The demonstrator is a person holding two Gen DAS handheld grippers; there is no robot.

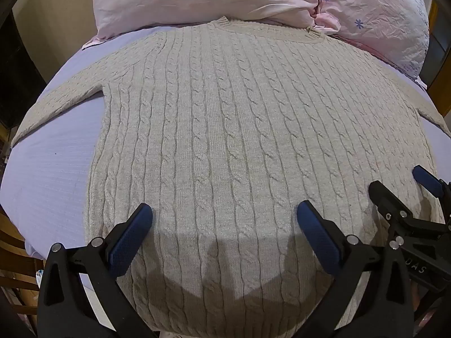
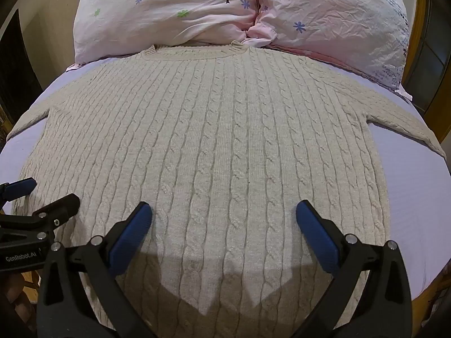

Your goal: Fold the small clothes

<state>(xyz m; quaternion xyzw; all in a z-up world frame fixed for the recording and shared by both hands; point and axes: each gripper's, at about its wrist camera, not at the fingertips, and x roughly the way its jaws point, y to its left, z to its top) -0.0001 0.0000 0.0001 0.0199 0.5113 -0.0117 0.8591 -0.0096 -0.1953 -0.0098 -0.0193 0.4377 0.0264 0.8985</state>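
Observation:
A beige cable-knit sweater [image 1: 225, 129] lies flat on the lilac bed sheet [image 1: 56, 169], collar toward the pillows, both sleeves spread out to the sides. It also fills the right wrist view [image 2: 220, 140]. My left gripper [image 1: 224, 217] is open and empty, hovering over the sweater's lower left part. My right gripper [image 2: 224, 215] is open and empty over the lower right part. Each gripper shows in the other's view: the right gripper [image 1: 400, 194] at the right edge, the left gripper [image 2: 42, 194] at the left edge.
Two pink flowered pillows [image 2: 174, 14] [image 2: 338, 22] lie at the head of the bed, touching the sweater's collar. The bed sheet [image 2: 417, 197] shows bare beside the sweater. A wooden bed frame [image 1: 11, 253] runs along the left edge.

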